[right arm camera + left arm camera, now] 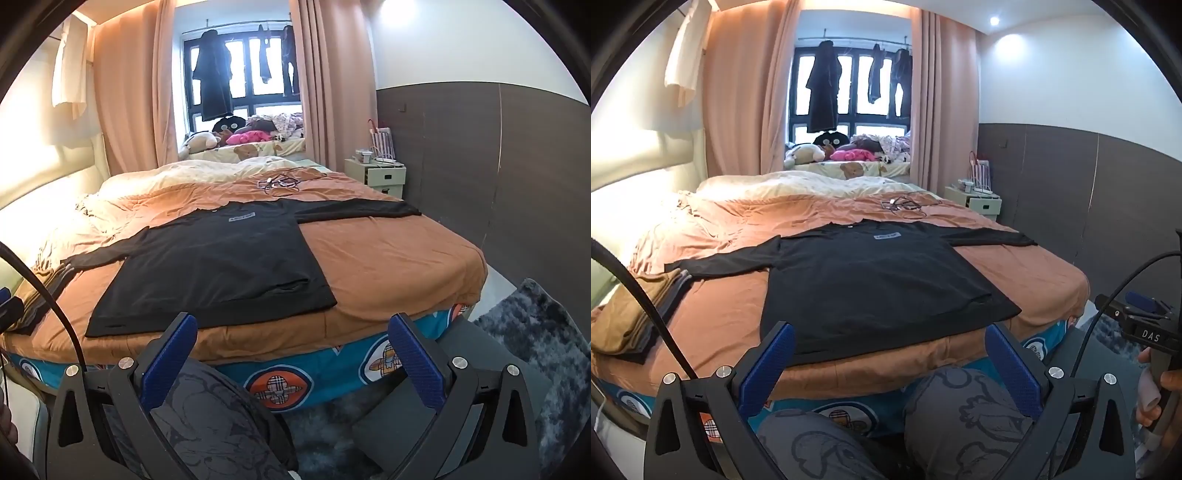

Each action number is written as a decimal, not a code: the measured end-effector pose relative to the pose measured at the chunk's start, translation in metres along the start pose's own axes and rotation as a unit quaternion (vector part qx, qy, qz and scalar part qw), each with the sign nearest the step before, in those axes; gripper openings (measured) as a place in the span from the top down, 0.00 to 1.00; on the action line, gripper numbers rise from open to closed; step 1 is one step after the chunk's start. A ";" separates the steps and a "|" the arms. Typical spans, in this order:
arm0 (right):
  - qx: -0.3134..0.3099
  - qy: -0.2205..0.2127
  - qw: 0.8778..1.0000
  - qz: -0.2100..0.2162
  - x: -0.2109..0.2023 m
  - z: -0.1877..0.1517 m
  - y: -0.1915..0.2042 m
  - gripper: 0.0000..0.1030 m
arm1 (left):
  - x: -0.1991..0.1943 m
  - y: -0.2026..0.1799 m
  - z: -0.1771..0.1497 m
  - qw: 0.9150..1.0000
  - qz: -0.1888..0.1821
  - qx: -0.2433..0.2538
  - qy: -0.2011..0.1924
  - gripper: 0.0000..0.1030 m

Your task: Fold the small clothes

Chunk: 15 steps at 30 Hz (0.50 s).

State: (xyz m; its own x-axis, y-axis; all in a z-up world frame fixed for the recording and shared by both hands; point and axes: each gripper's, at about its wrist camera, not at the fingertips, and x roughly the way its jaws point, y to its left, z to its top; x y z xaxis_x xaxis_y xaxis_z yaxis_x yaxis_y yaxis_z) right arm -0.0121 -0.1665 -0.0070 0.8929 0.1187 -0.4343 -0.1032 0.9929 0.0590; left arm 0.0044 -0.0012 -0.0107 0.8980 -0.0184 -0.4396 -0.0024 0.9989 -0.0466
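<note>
A black long-sleeved shirt (879,280) lies spread flat on the orange bed cover (724,317), sleeves out to both sides, hem toward me. It also shows in the right wrist view (221,269). My left gripper (890,350) is open and empty, held just short of the shirt's hem, above the person's knees. My right gripper (293,347) is open and empty, in front of the bed's near edge, right of the hem. The right gripper's body shows at the right edge of the left wrist view (1145,328).
A stack of folded brown and grey clothes (631,325) sits at the bed's left edge. Tangled cables (901,205) lie beyond the shirt. A white nightstand (376,175) stands at the far right. A shaggy grey rug (535,332) covers the floor on the right.
</note>
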 end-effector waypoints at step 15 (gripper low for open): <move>-0.003 -0.006 1.000 -0.005 -0.003 0.002 -0.001 0.00 | -0.003 -0.008 0.003 1.000 0.001 0.000 -0.002 0.00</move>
State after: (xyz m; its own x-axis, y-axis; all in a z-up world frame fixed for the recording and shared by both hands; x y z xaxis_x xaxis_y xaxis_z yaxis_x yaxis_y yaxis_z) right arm -0.0140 -0.1684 -0.0036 0.8991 0.1083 -0.4241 -0.0962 0.9941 0.0498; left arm 0.0027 -0.0093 -0.0059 0.8996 -0.0168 -0.4363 -0.0039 0.9989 -0.0466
